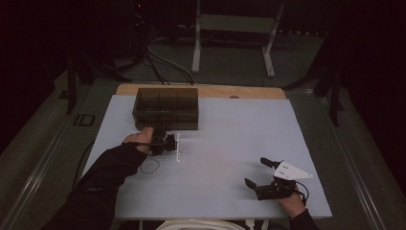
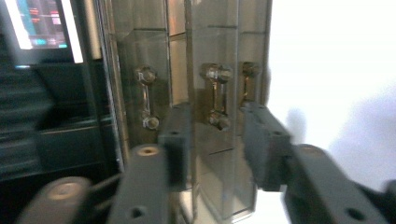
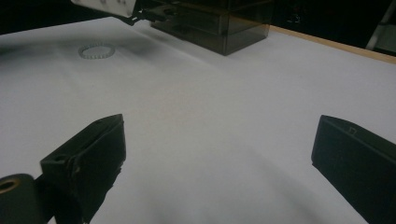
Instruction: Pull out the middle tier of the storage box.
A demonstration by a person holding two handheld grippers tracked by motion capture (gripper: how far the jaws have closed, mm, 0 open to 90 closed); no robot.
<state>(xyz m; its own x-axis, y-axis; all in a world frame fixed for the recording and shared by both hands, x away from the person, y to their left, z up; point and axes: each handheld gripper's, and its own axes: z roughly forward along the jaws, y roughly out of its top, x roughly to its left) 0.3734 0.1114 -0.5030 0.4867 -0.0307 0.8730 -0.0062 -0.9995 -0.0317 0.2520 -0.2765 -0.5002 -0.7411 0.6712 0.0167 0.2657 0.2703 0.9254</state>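
Nearest the high camera, the right gripper (image 1: 256, 173) rests on the matte white table (image 1: 230, 129) at the front right, its black jaws spread wide with nothing between them; in its own view the blocky jaws stand far apart over bare surface. A grey three-cornered plate sits on top of it.

Further in, the left gripper (image 1: 158, 130) reaches to the front face of a smoked, translucent plastic drawer box (image 1: 166, 106), a squat rectangular chest standing at the far left of the table, against a strip of pale wood. In the left gripper view the jaws flank a small clear bar handle (image 2: 215, 98) with rounded knobs at its ends. The pads stand a little clear of it, though the picture is blurred, so contact is hard to rule out.

A thin beaded ring (image 1: 150, 166) lies flat on the table just beside the left forearm, in a dark sleeve.
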